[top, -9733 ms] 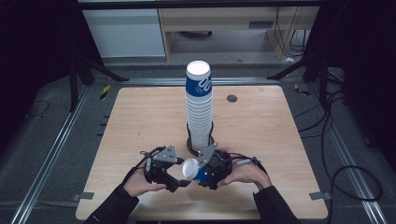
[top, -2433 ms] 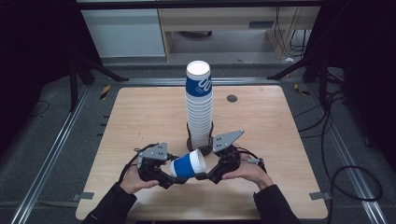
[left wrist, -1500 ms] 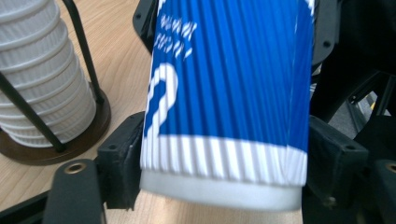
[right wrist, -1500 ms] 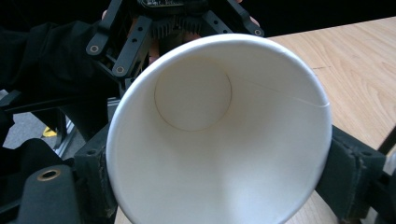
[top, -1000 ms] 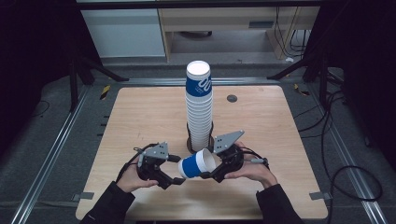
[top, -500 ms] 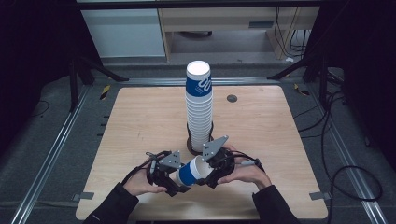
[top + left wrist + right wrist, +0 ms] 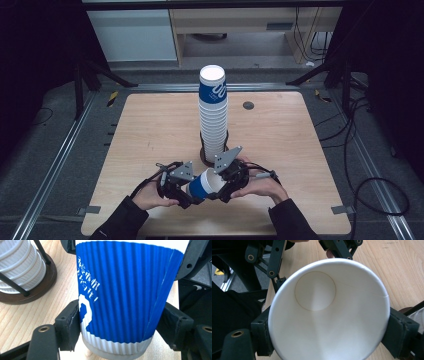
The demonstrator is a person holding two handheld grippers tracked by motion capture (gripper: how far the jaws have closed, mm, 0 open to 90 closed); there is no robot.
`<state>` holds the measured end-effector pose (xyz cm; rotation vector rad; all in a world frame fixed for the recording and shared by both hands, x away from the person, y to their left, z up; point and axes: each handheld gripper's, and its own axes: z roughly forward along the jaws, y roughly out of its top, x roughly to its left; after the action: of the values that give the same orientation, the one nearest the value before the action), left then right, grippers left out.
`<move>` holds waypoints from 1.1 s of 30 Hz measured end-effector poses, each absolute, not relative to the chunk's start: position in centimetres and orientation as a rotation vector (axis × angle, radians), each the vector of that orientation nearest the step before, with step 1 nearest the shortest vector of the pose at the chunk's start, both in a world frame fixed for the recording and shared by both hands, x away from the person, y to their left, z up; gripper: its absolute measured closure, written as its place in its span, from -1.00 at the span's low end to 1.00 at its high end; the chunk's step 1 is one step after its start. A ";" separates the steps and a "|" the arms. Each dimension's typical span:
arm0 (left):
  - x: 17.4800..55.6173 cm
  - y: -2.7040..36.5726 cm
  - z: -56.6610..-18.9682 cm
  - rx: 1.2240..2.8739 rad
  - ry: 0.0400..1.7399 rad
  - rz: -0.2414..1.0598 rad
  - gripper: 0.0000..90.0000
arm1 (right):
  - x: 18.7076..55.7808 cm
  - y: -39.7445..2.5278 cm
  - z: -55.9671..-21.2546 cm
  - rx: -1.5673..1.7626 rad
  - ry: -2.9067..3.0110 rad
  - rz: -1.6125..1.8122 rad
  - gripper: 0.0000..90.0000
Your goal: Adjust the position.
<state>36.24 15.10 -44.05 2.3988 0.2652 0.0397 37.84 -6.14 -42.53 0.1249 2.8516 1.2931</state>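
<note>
- The blue paper cup (image 7: 204,184), seen end-on at first, then lying crosswise, now tilts with its open mouth toward the right claw (image 7: 226,182).
- The left claw (image 7: 186,192) has closed in from the desk's front-left, both claws now clamping the cup.

black sleeves (image 7: 120,222), black grippers, grey three-cornered plates (image 7: 228,159)

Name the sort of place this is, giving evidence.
Probably a lab recording bench: a bare wooden table on metal floor rails, loose cables, and a stack of paper cups.
</note>
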 end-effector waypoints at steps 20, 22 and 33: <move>36.9 16.6 -43.3 2.334 0.327 0.067 -0.40 | 38.5 -7.7 -41.1 0.246 2.679 1.510 -0.84; 37.0 17.0 -43.1 2.299 0.352 0.066 -0.39 | 38.6 -8.2 -40.7 0.273 2.649 1.543 -0.84; 37.2 19.2 -41.2 2.085 0.427 0.120 -0.40 | 39.3 -9.7 -40.2 0.383 2.544 1.688 -0.84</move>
<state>37.23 19.22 -41.22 2.0853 0.4274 0.1198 39.28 -9.68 -40.17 0.3830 2.5435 1.6877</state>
